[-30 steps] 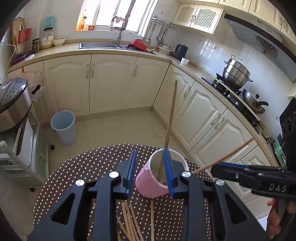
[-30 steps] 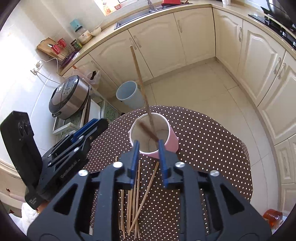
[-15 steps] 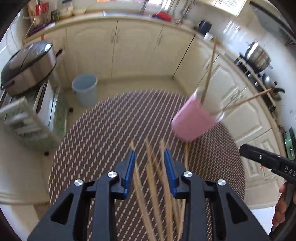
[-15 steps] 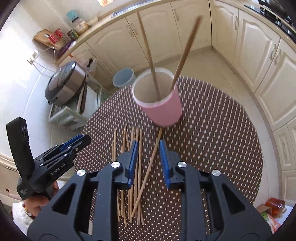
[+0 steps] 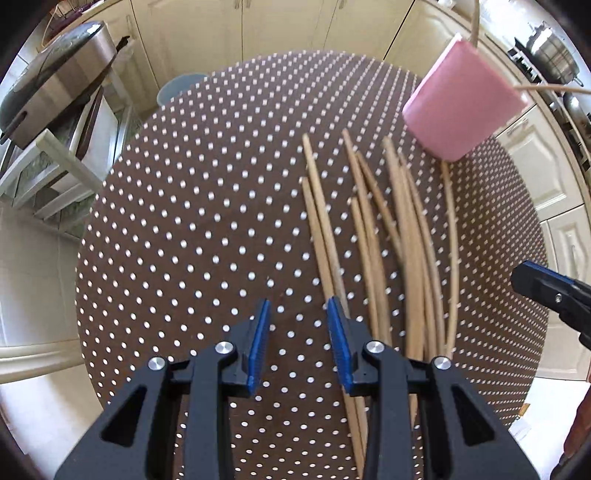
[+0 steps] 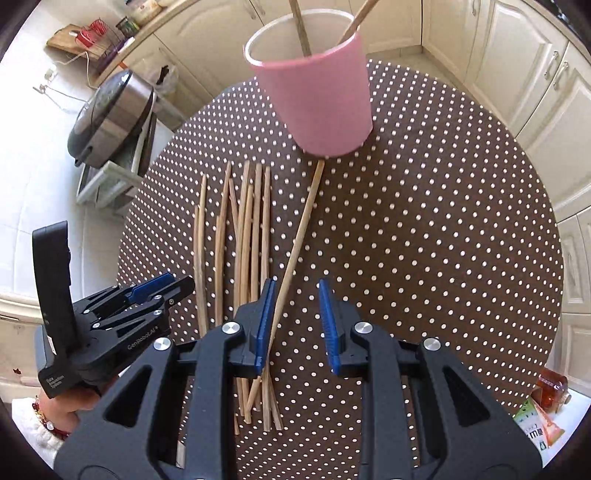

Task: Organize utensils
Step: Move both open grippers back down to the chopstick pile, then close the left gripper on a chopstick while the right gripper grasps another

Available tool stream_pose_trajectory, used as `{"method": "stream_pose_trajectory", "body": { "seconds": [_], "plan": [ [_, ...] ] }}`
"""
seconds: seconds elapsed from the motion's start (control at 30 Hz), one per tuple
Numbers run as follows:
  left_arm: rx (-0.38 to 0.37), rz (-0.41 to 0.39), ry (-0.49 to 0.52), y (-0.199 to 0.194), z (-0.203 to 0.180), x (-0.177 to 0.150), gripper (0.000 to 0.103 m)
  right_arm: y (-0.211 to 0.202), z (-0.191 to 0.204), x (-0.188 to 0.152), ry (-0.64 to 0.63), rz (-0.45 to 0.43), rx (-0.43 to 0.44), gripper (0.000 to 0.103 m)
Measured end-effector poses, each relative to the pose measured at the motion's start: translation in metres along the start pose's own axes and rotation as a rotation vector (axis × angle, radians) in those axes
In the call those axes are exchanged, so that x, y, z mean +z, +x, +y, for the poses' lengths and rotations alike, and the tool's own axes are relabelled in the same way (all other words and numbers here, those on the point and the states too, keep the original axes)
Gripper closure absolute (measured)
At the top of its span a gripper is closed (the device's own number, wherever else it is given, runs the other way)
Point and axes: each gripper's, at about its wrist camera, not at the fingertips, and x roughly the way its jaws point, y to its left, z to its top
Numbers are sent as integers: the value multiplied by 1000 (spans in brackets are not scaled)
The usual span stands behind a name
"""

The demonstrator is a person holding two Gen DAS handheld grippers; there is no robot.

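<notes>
A pink cup (image 6: 317,99) stands at the far side of the brown dotted table (image 6: 443,240), with two chopsticks (image 6: 301,26) leaning in it. Several loose chopsticks (image 6: 243,240) lie in a rough bundle in front of it. My right gripper (image 6: 296,295) hangs open over the near end of one slanted chopstick (image 6: 301,229), which runs under the gap close to the left pad. In the left wrist view the cup (image 5: 458,114) is at the top right. My left gripper (image 5: 297,314) is open over bare cloth, with the bundle (image 5: 369,240) just right of its right finger.
A rice cooker (image 5: 55,77) sits on a low rack left of the table, and a pale bin (image 5: 177,88) stands behind it. White cabinets line the far walls. A bottle (image 6: 550,387) and a carton (image 6: 535,424) lie beyond the table's right edge.
Both grippers have sunk from over the cup toward the loose chopsticks and tipped downward. The cup has slid to the top of both views.
</notes>
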Motion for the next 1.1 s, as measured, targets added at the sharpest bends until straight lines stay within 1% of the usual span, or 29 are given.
{"method": "stream_pose_trajectory", "body": {
  "seconds": [0.17, 0.37, 0.57, 0.7, 0.83, 0.93, 1.03, 1.1],
  "plan": [
    [17, 0, 39, 2, -6, 2, 69, 11, 0, 1, -1, 16, -12, 78],
    [76, -2, 96, 4, -22, 13, 67, 22, 2, 8, -6, 28, -26, 78],
    [73, 9, 106, 3, -24, 15, 67, 35, 2, 16, -3, 44, -57, 78],
    [66, 12, 91, 5, -26, 20, 71, 45, 3, 24, 17, 68, -43, 78],
    [73, 17, 75, 5, -20, 21, 73, 63, 15, 39, 14, 90, -61, 78],
    [83, 20, 71, 6, -20, 21, 73, 75, 25, 44, 7, 105, -86, 78],
    [91, 14, 62, 5, -21, 21, 78, 82, 34, 47, -14, 105, -116, 78],
    [87, 0, 51, 4, -17, 21, 86, 87, 43, 50, -41, 104, -140, 78]
  ]
}}
